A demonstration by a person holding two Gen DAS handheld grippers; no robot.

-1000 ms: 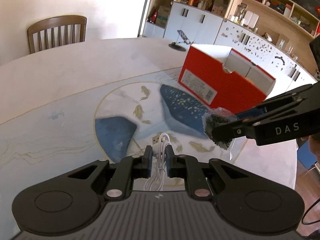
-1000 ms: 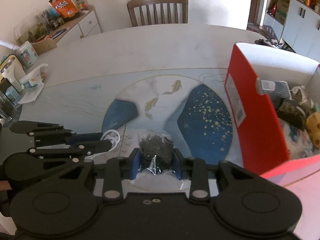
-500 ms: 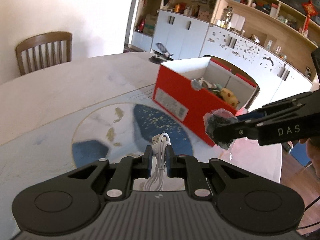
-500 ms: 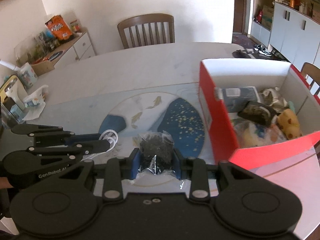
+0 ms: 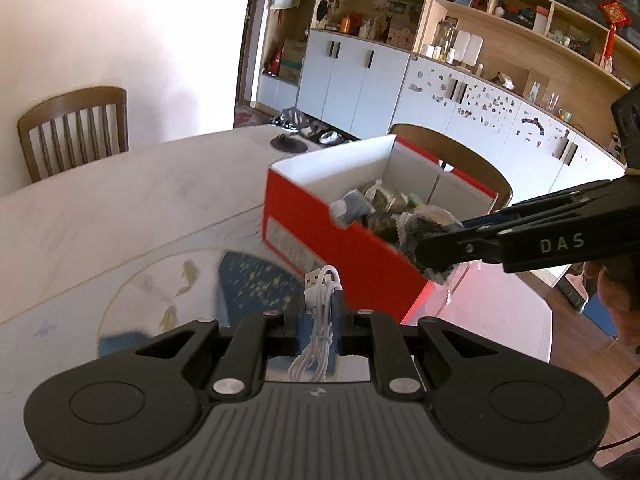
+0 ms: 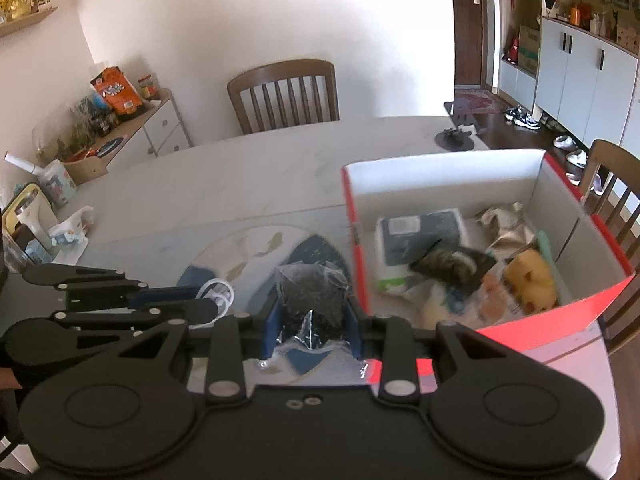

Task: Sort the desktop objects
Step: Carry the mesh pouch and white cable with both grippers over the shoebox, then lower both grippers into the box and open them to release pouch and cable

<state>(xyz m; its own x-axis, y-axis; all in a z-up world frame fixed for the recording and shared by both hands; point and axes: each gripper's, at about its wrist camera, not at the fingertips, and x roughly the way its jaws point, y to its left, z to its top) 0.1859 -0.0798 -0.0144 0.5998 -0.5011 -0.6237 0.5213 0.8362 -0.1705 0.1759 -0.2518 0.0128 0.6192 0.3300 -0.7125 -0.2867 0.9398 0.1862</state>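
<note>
Fingers, left gripper [image 5: 319, 312]: blue pads drawn narrow, clamped on a coiled white USB cable [image 5: 320, 300], its plug standing up above the pads and its loops hanging below them; held clear above the tabletop [image 5: 120, 208]. Fingers, right gripper [image 6: 312, 314]: partly closed, holding a clear crinkled plastic bag of dark, shredded-looking contents [image 6: 312, 292], the bag bulging above the pads and its sealed edge trailing beneath. In the left wrist view that bag [image 5: 426, 242] shows at the tip of the right gripper's fingers, in line with the near corner of the box; whether it has crossed the rim cannot be told. Destination: red shoebox with white interior [image 6: 354, 216], open-topped, standing on the tabletop to the right of the round fish-patterned mat [image 6: 264, 246]. Contents already in the box: a dark flat packet with a white label [image 6: 420, 232], a dark mottled pouch [image 6: 448, 264], a yellow plush toy [image 6: 528, 276], crumpled pale wrapping [image 6: 504, 220]; more lies beneath, blurred. Step in hand, as judged: both items in carriage toward the box, neither yet deposited. Next move calls for: bringing each load over the red near wall and above the open interior, then opening the fingers there, one hand at a time, since the grippers sit close together. Surrounds: wooden chair [image 6: 284, 92] beyond the tabletop.
</note>
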